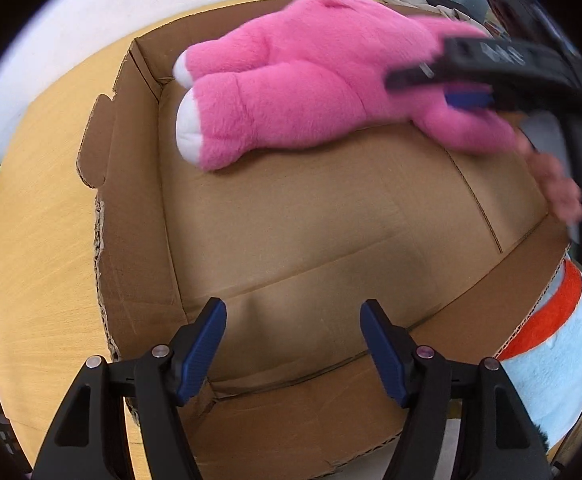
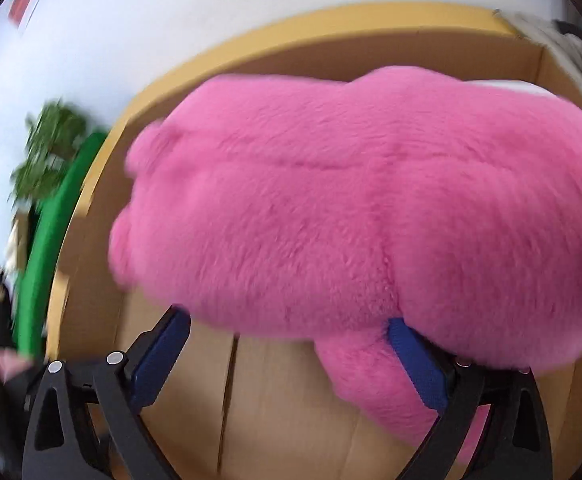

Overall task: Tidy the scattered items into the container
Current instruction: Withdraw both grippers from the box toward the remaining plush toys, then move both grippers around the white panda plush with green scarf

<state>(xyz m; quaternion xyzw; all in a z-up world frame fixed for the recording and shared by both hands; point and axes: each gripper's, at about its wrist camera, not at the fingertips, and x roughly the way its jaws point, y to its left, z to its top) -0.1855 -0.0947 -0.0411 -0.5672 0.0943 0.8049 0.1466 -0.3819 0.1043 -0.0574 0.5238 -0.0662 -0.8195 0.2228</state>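
Pink plush (image 1: 311, 80) lies against the parted right gripper (image 2: 287, 356); left gripper (image 1: 293, 348) gapes, holding nothing.

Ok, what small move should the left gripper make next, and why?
Probably swing the left gripper toward the light-blue plush just outside the box wall: its fingers are open and empty over the box floor, and the pink plush already lies inside.

Bright, even light; motion blur, fisheye edges.
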